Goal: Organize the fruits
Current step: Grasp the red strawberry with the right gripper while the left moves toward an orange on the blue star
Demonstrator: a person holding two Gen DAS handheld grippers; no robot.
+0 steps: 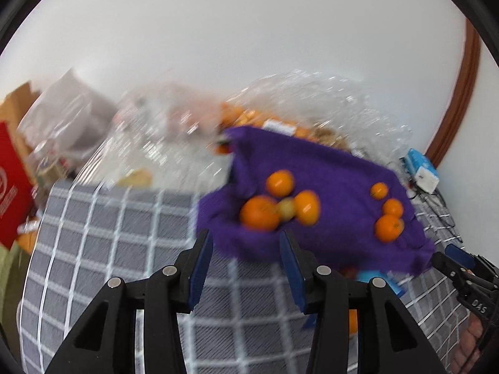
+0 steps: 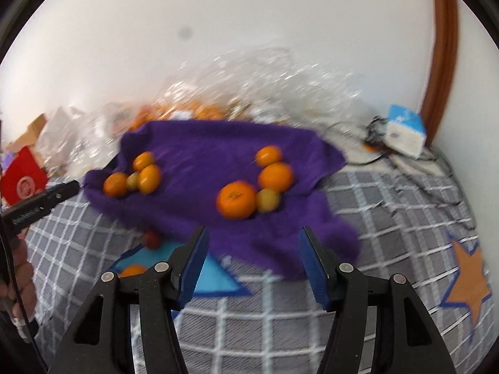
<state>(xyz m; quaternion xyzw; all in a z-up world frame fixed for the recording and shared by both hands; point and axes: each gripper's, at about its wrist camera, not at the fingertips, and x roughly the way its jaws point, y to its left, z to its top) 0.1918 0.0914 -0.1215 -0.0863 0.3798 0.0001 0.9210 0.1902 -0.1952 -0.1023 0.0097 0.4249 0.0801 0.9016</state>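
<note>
Hovering short of purple cloth (image 2: 218, 155): left gripper (image 1: 246, 268) and right gripper (image 2: 252, 261) both parted, empty. Next: pick an orange (image 2: 236, 200) off the cloth.

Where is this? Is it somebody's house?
Probably a room in a home. A checked cloth with a star patch covers the surface, a purple towel holds oranges, and plastic bags pile against a plain white wall.

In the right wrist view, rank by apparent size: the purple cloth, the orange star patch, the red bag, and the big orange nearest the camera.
1. purple cloth
2. orange star patch
3. red bag and big orange: these look alike in size, and the bag lies farther off, so no ranking.
</note>
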